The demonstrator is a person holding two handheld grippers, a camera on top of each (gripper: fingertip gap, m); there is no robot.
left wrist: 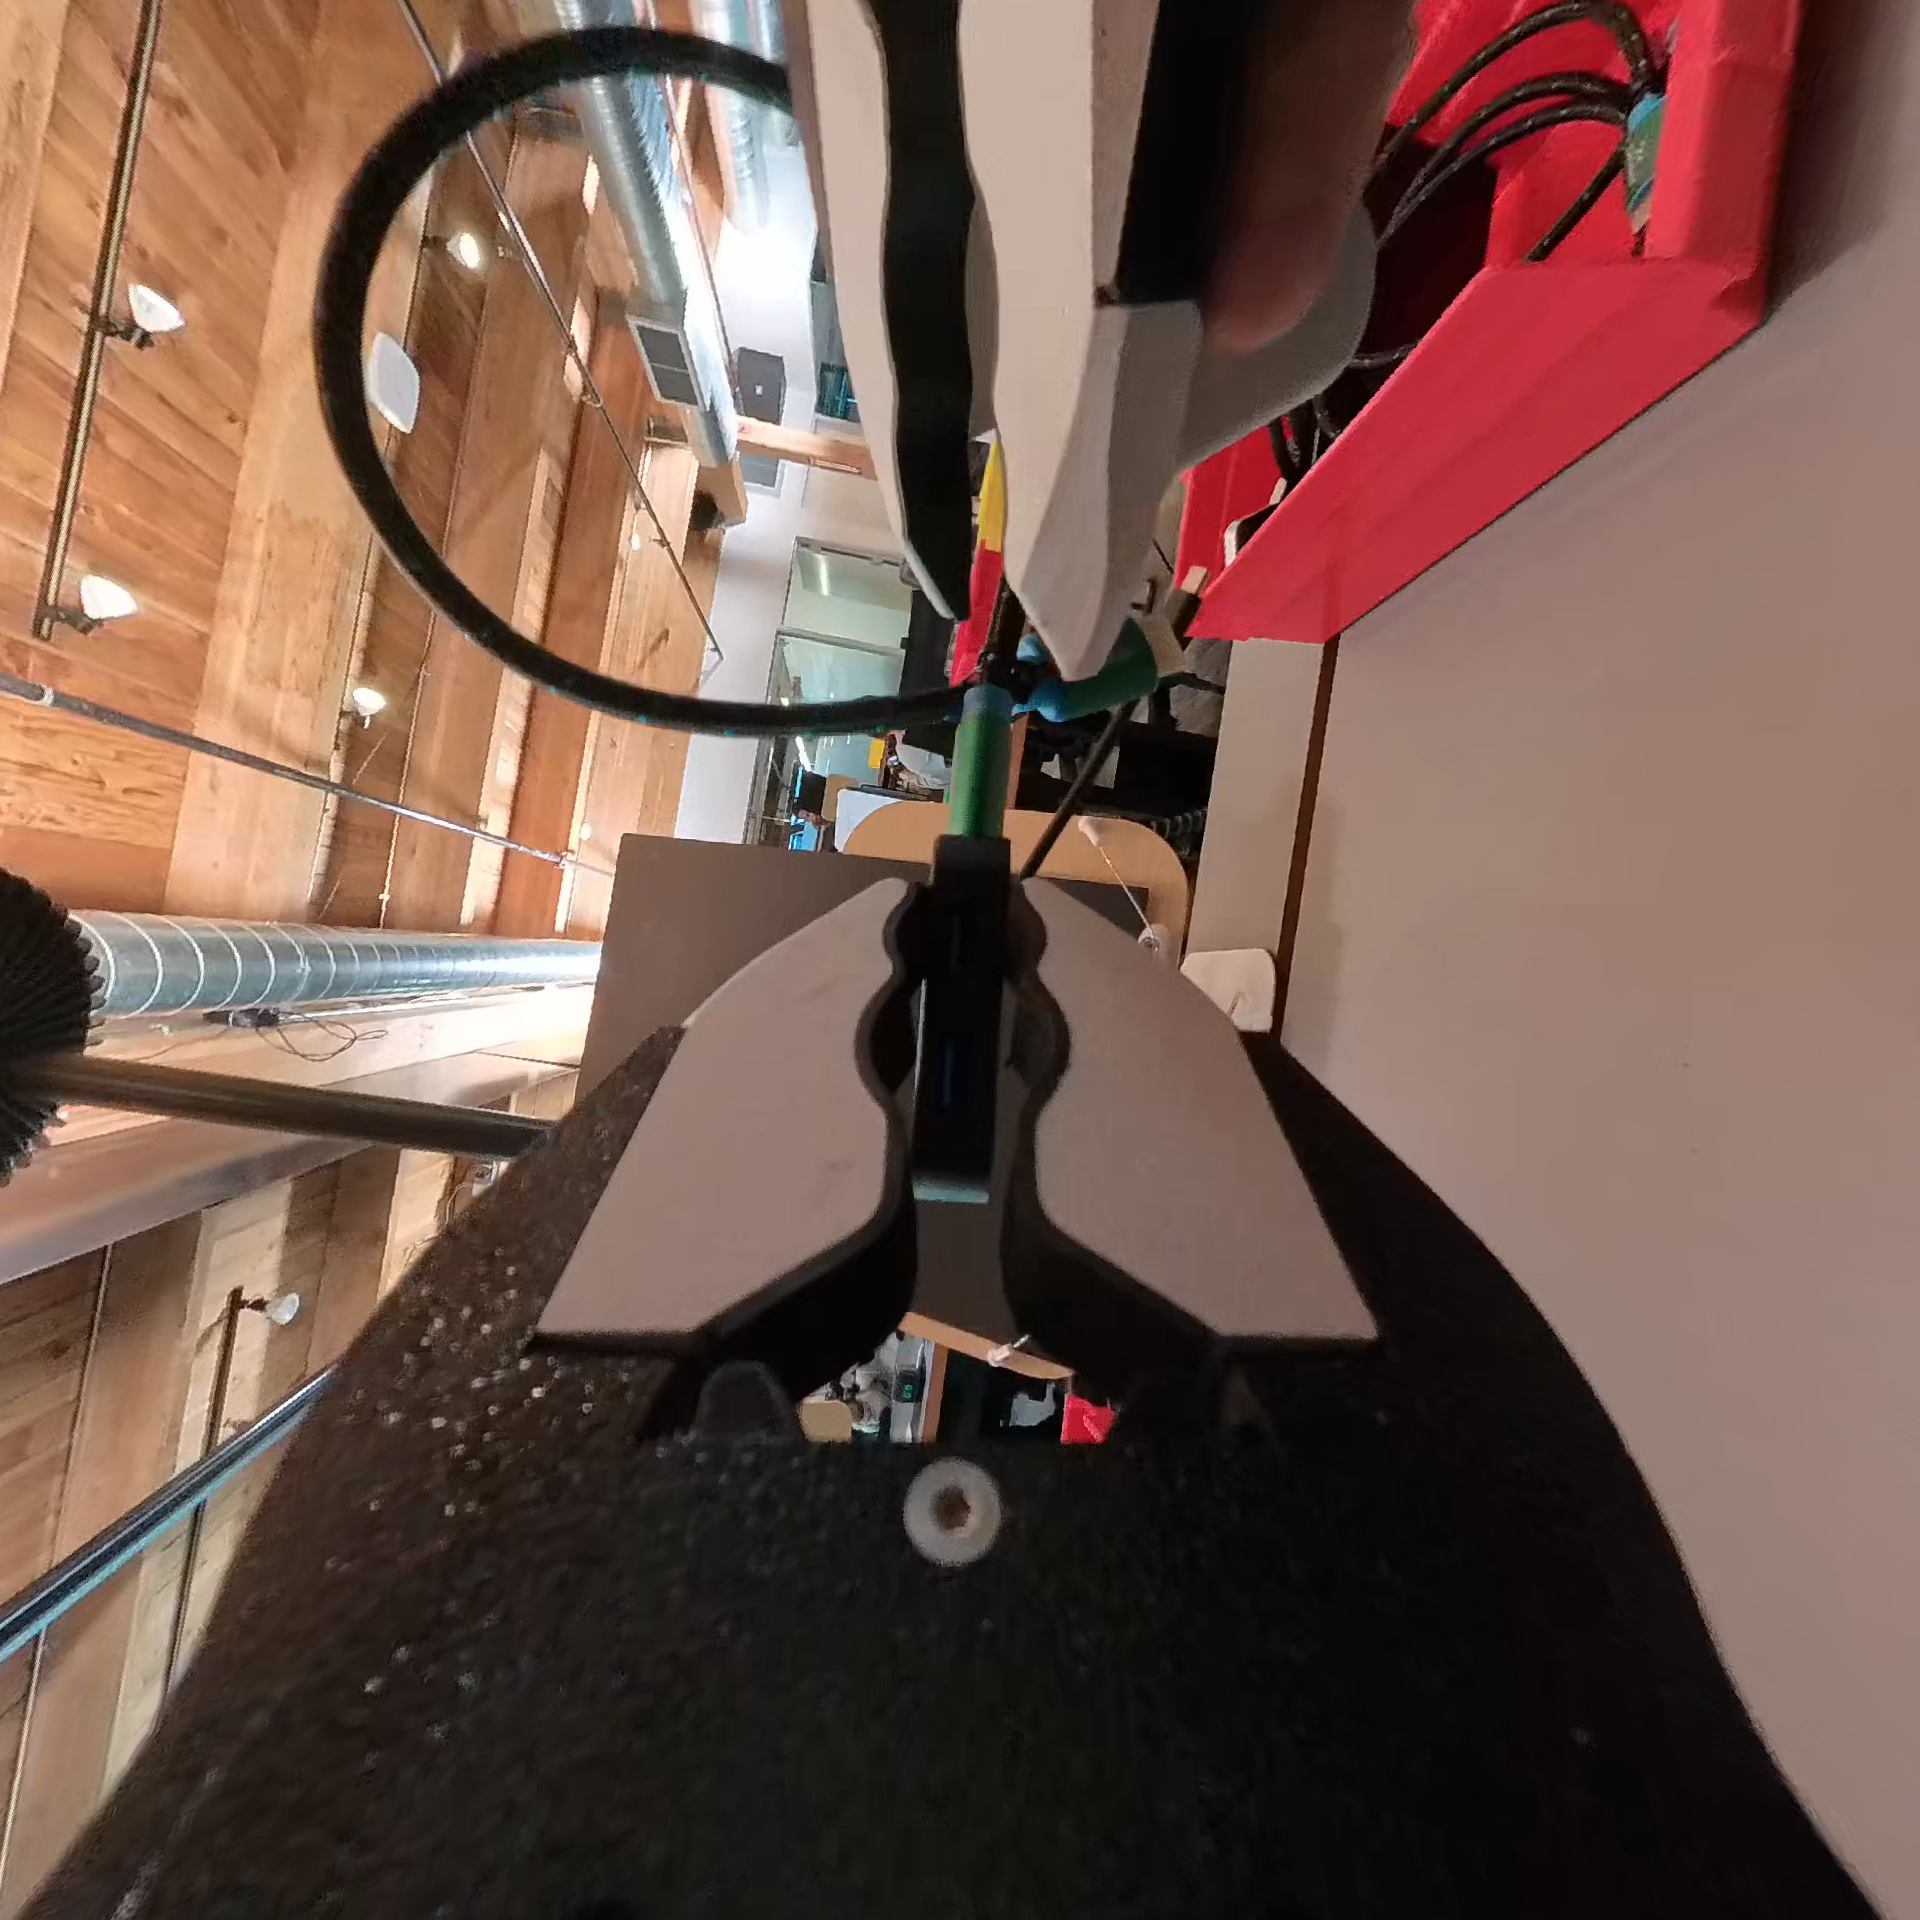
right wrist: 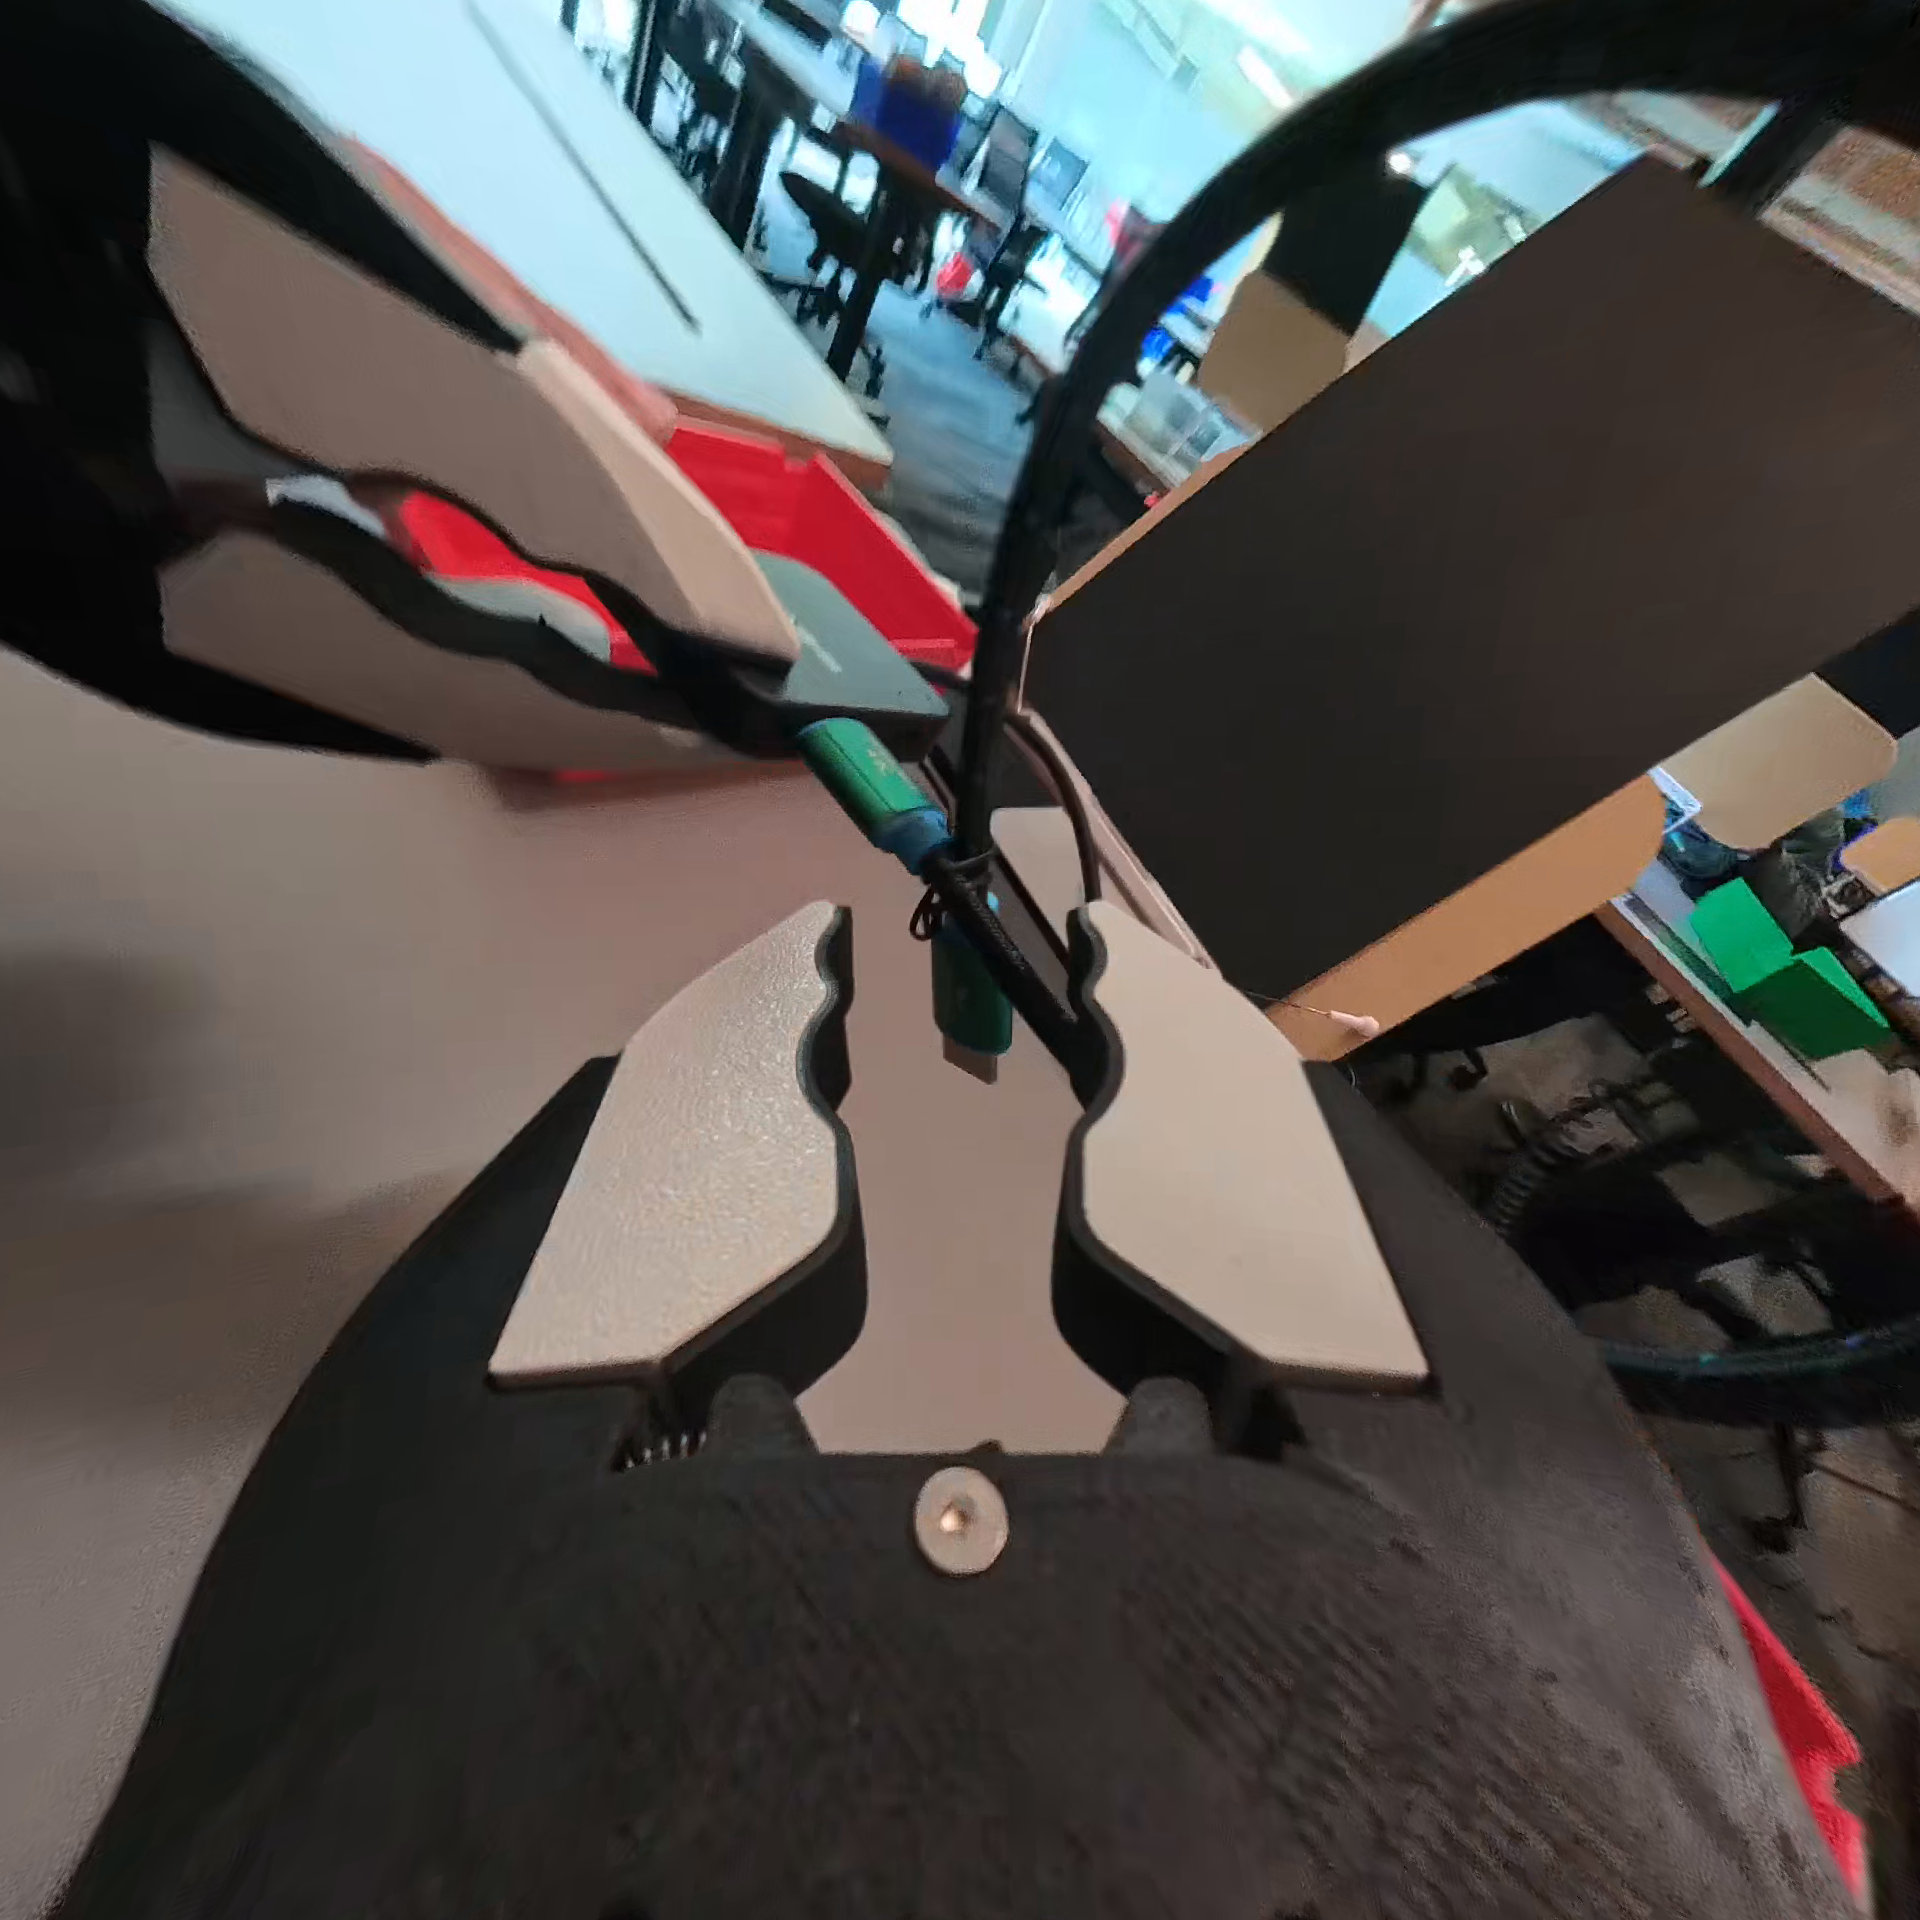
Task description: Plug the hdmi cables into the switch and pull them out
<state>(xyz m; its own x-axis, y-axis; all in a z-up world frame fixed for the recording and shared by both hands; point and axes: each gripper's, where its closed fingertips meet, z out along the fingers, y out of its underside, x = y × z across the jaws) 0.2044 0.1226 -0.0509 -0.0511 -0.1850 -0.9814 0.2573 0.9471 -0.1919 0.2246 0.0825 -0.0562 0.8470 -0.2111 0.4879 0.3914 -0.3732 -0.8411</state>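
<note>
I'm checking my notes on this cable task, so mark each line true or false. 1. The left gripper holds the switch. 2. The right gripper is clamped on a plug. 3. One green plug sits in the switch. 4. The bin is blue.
1. True: the left gripper is shut on the switch.
2. False: the right gripper is open around a loose green plug.
3. True: a green plug is seated.
4. False: the bin is red.

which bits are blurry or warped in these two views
Left wrist view: the other gripper at top is motion-smeared, and the black cable loop bows in wide-angle distortion. Right wrist view: edges smear, while the loose green hdmi plug stays sharp.
</note>
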